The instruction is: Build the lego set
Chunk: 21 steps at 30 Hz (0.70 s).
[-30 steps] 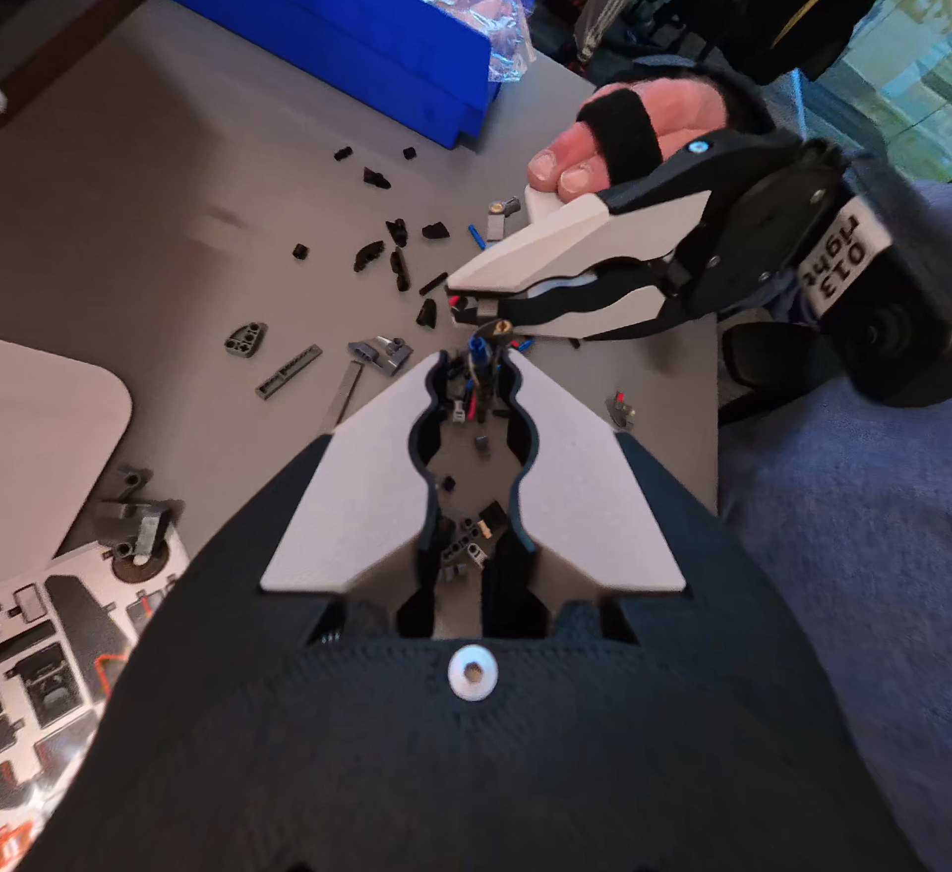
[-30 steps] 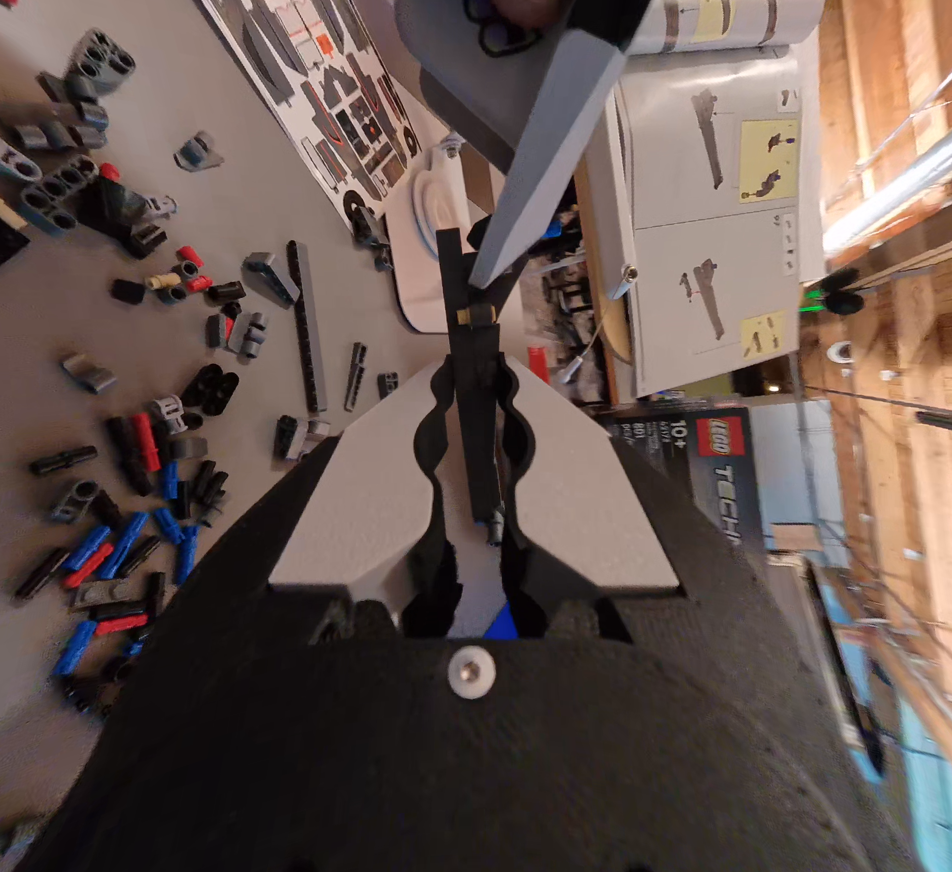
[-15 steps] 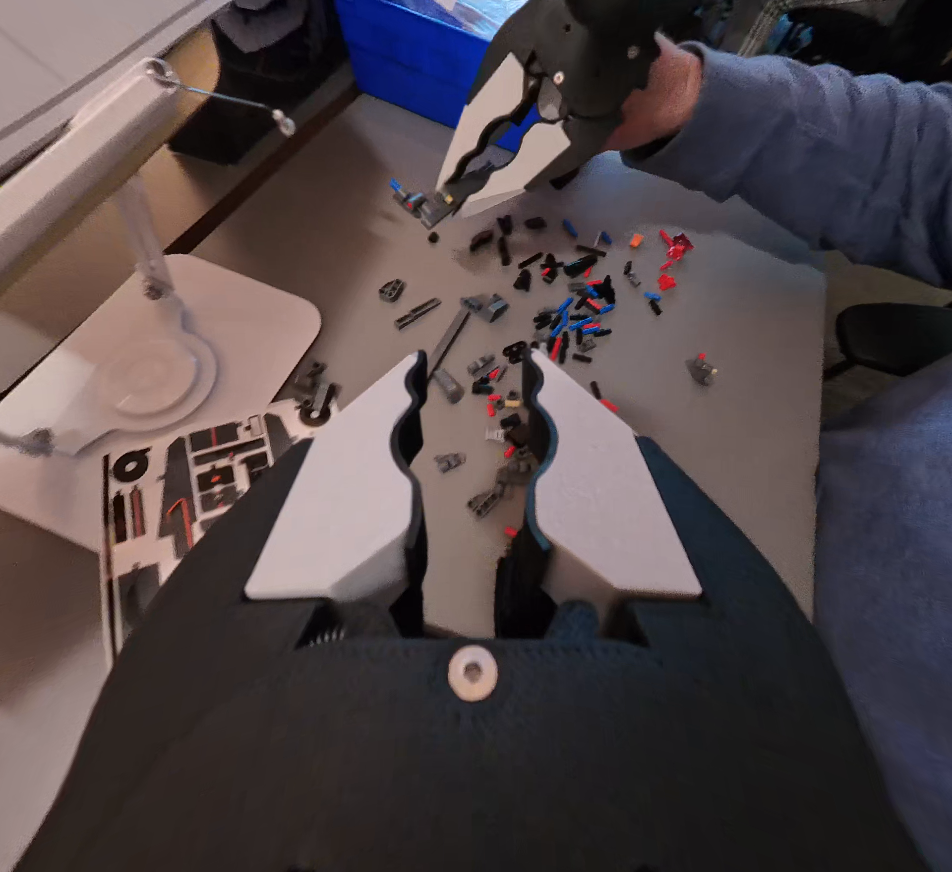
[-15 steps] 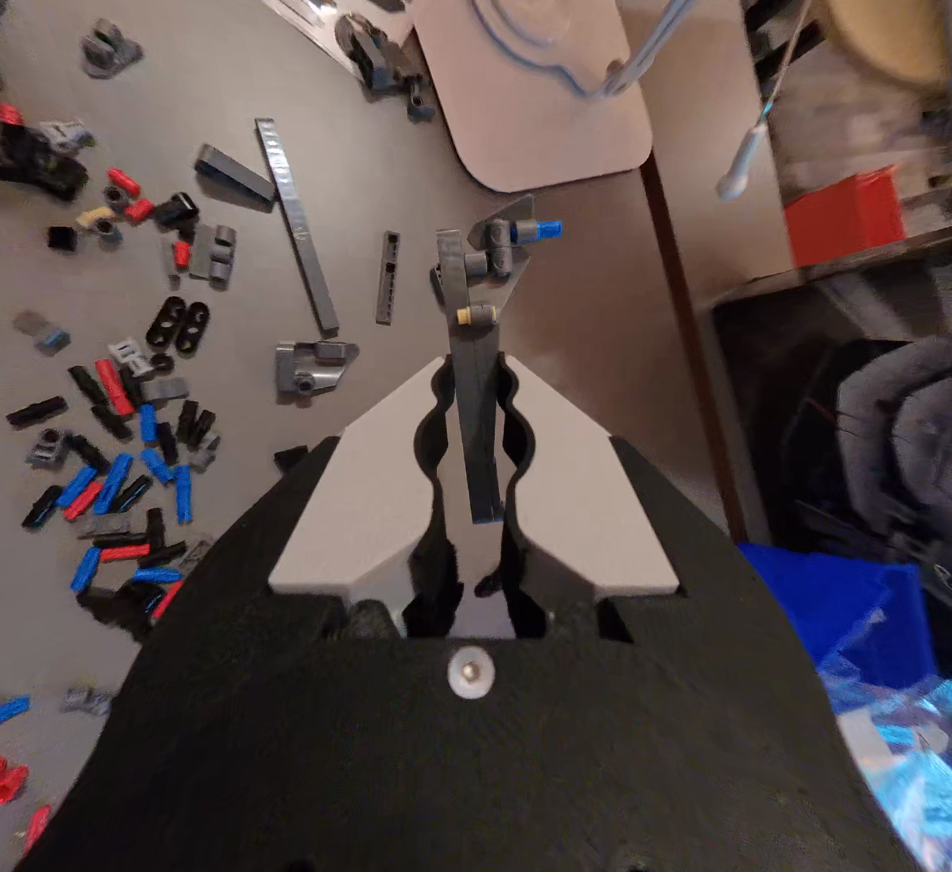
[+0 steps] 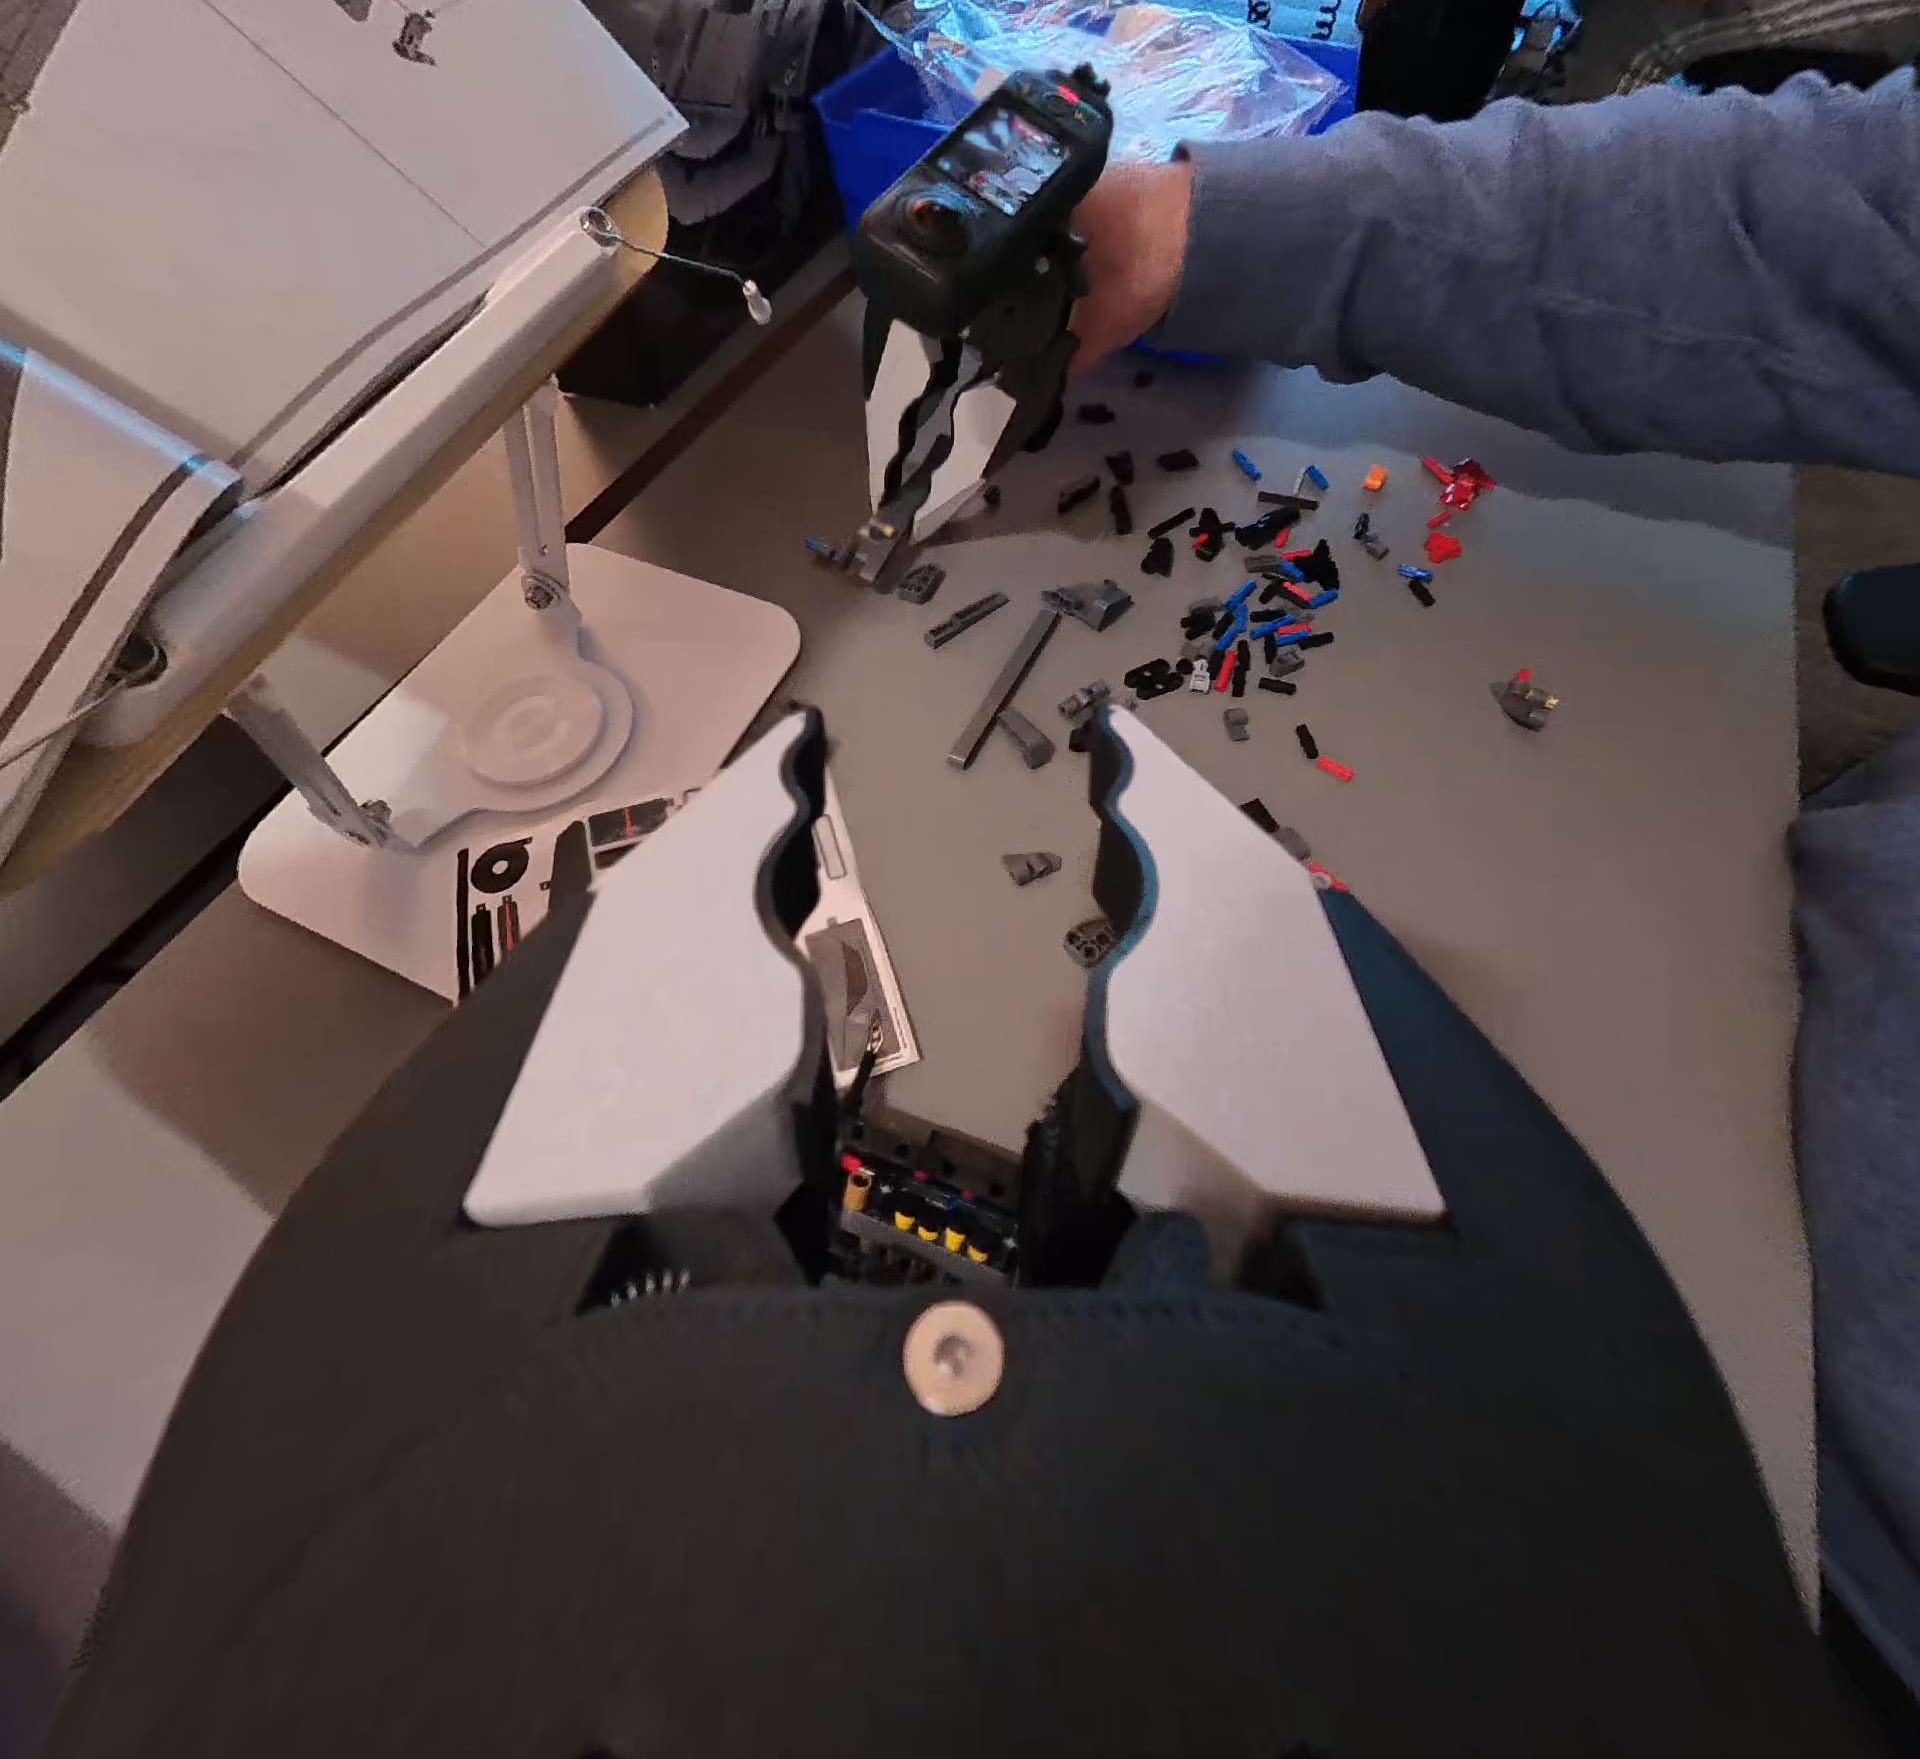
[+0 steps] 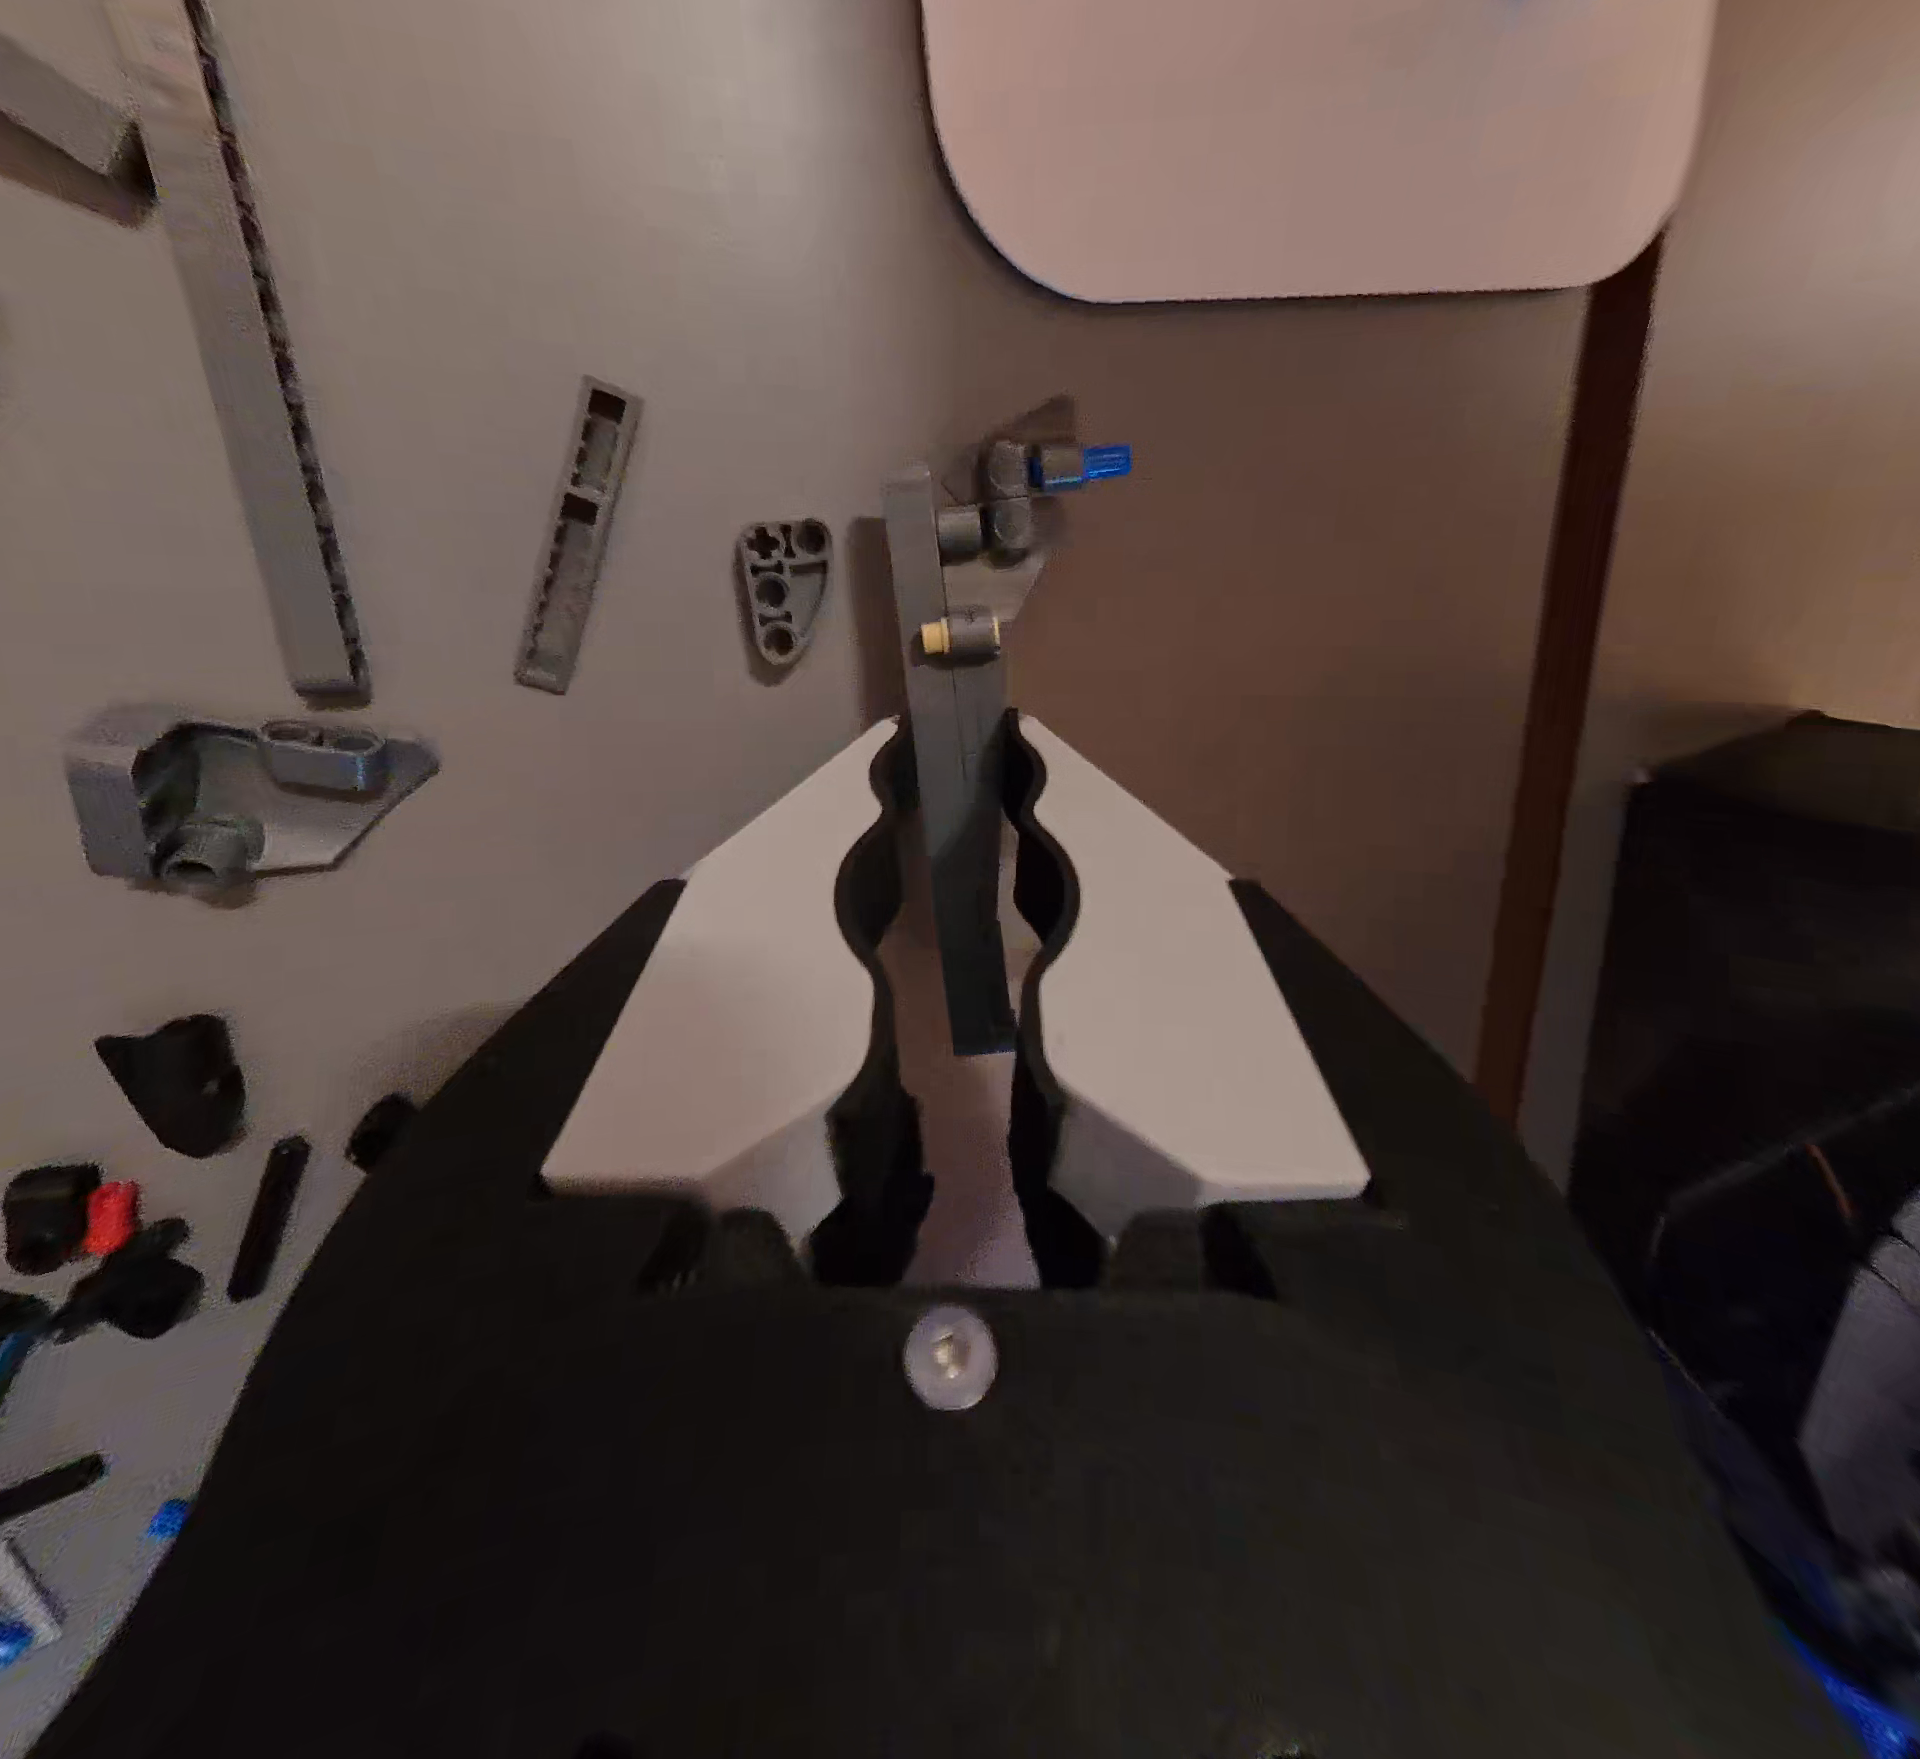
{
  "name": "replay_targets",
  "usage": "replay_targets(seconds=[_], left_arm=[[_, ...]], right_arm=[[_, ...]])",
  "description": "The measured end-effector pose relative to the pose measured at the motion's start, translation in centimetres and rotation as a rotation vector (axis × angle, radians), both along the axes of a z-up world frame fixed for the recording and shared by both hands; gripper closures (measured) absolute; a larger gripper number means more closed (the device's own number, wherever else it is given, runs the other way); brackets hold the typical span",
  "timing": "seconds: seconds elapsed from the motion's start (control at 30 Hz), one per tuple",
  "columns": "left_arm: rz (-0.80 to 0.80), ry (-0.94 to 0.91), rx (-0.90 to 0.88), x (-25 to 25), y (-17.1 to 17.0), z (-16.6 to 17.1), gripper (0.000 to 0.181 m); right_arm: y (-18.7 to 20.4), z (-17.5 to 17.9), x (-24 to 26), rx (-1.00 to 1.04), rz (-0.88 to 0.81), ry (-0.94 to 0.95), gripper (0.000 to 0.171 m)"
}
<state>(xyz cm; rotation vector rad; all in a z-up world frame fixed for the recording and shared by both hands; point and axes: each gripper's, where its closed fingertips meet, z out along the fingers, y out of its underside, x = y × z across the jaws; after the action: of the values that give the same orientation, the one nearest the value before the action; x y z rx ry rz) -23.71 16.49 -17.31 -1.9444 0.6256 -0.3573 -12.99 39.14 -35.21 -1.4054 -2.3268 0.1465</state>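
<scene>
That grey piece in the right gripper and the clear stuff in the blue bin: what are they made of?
Grey piece: apparently hard moulded plastic, matt, with crisp edges and round pin holes. Clear stuff: looks like thin plastic film, crinkled and glinting with reflections, likely bags. Blue bin: probably rigid plastic.

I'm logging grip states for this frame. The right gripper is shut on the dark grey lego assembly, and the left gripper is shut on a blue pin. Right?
Not quite. The left gripper is open and holds nothing, as the left wrist view shows. The right gripper is indeed shut on the dark grey lego assembly.
</scene>
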Motion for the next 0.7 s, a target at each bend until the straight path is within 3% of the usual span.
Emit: replay_targets(seconds=[0.23, 0.43, 0.7], left_arm=[[-0.007, -0.004, 0.002, 0.1, 0.6, -0.1, 0.129], [-0.008, -0.021, -0.010, 0.3, 0.8, -0.5, 0.126], [-0.012, 0.000, -0.008, 1.2, -0.3, -0.9, 0.130]], right_arm=[[-0.7, -0.3, -0.1, -0.165, -0.011, -0.082, 0.157], [-0.9, 0.2, 0.5, -0.166, -0.003, -0.090, 0.144], [-3.0, 5.9, 2.7, -0.065, 0.019, 0.081, 0.141]])
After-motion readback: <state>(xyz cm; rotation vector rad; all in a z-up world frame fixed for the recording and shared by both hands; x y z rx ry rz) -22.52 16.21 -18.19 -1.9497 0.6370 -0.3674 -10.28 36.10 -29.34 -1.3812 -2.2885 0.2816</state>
